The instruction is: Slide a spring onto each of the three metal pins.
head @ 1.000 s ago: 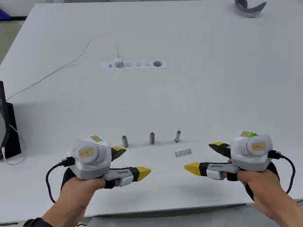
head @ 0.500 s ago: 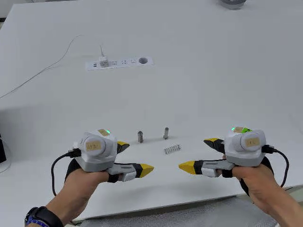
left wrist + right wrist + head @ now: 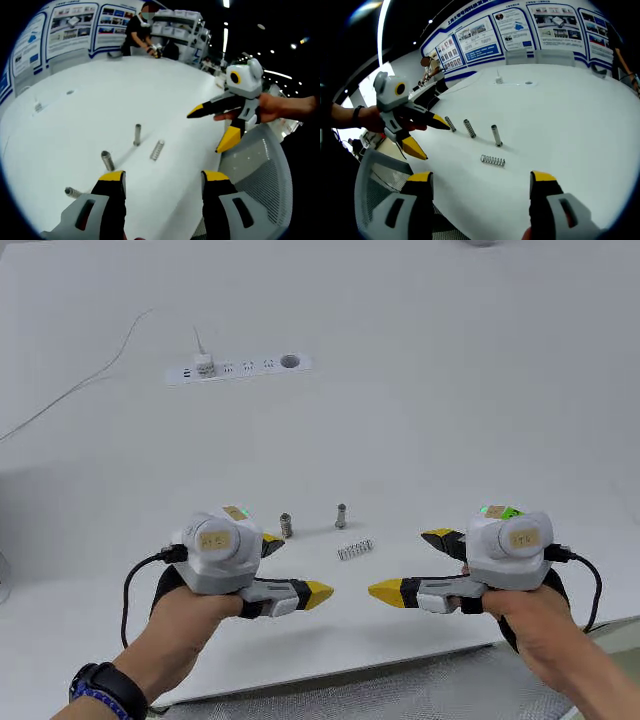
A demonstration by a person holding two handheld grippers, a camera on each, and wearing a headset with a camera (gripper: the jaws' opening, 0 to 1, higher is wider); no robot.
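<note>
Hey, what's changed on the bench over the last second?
The left gripper drifted inward, narrowing the gap to the right gripper. Nothing was grasped or released; both stay open and empty. The loose spring still lies beside the bare pin, and the two sprung pins are unchanged.

Lab or workshop hall, broad white workbench (image 3: 450, 420), blue-framed printed wall posters (image 3: 520, 27) at twelve o'clock, white shelving racks (image 3: 186, 31) at one o'clock.

Left gripper (image 3: 295, 565) and right gripper (image 3: 405, 562) point inward at each other (tips well apart). Both have jaws spread wide.
</note>
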